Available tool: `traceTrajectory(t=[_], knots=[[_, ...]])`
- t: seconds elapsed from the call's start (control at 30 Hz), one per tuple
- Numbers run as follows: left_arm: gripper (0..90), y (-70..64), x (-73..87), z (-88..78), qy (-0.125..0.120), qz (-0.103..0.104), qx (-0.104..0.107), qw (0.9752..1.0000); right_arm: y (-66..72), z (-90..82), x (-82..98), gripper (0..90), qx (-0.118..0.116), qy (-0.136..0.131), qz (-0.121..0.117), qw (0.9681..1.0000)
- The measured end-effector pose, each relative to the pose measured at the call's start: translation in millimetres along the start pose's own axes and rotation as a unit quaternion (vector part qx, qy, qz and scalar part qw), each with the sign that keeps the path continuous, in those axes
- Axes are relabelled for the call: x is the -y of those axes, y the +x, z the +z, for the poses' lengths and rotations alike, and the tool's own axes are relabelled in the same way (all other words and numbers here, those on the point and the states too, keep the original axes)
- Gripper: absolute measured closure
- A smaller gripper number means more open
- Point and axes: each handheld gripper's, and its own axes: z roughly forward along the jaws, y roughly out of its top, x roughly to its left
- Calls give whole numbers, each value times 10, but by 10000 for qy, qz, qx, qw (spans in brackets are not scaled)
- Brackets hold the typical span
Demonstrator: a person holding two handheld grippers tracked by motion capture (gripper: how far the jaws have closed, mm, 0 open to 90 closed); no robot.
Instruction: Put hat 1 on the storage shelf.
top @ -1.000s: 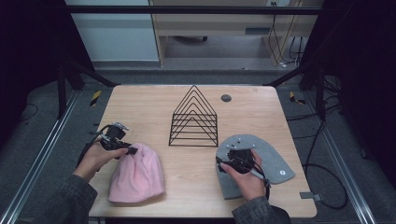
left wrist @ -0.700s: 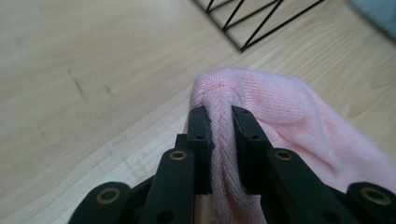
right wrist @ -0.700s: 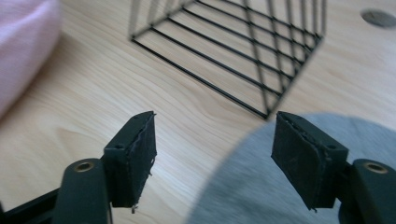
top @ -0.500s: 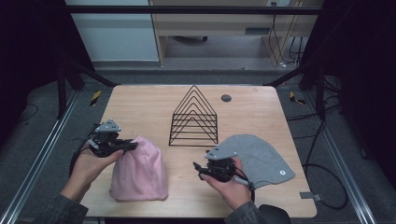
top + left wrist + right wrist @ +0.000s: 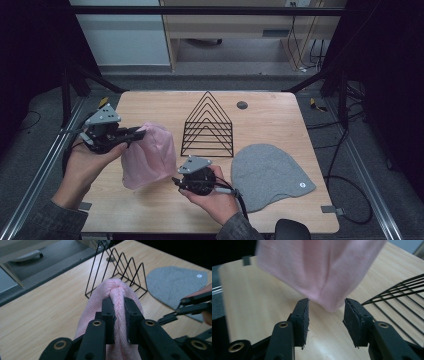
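**Pink beanie lifted for a 2-gripper hold**

Nearest the camera, the right gripper (image 5: 176, 181) stood with its jaws spread wide and nothing between them, aimed at the hanging lower corner of the pink beanie (image 5: 148, 155), apparently placed to catch that loose end and steady the cloth. The left gripper (image 5: 141, 132) was clamped on a bunched fold of the pink beanie (image 5: 117, 302), holding it off the wooden table (image 5: 280, 112) so that the fabric draped free. Just beyond the beanie stood the black wire rack (image 5: 208, 126) of triangular dividers, likely where the hat was bound. To the right, the grey beanie (image 5: 267, 175) lay flat on the table, untouched.
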Motion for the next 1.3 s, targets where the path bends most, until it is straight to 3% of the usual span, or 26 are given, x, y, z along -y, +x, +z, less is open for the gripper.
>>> traceTrajectory(t=[0.1, 0.2, 0.27, 0.33, 0.43, 0.5, 0.57, 0.73, 0.9, 1.07, 1.3], knots=[[799, 20, -91, -52, -176, -89, 123, 9997, -74, 91, -40, 550, 104, 29, 99, 9999], [799, 11, -173, -85, -238, -24, 104, 9997, -113, 172, -69, 522, -47, 2, 273, 9996], [799, 6, -222, -109, -247, 9, 112, 9996, -135, 234, -77, 498, 61, 89, 261, 9996], [799, 10, -268, -134, -274, 22, 130, 9995, -175, 285, -80, 546, 103, 145, 313, 9994], [799, 27, -324, -183, -302, 62, 130, 9994, -214, 318, -108, 561, 93, 84, 340, 9993], [799, 40, -335, -194, -324, 52, 138, 9994, -240, 335, -139, 526, 59, 9, 392, 9992], [799, 66, -352, -216, -369, 6, 118, 9992, -234, 340, -183, 576, -58, -90, 341, 9994], [799, 97, -347, -268, -443, -88, 97, 9989, -245, 301, -301, 816, -306, -200, 211, 9991], [796, 162, -438, -277, -451, -83, 11, 9989, -258, 139, -411, 835, -507, -98, -15, 9987], [790, 257, -685, -240, -512, 137, -150, 9985, -451, -217, -567, 837, -535, -199, -146, 9983], [788, 340, -1033, -157, -825, 232, -249, 9960, -843, -573, -800, 836, -169, -370, -244, 9989]])
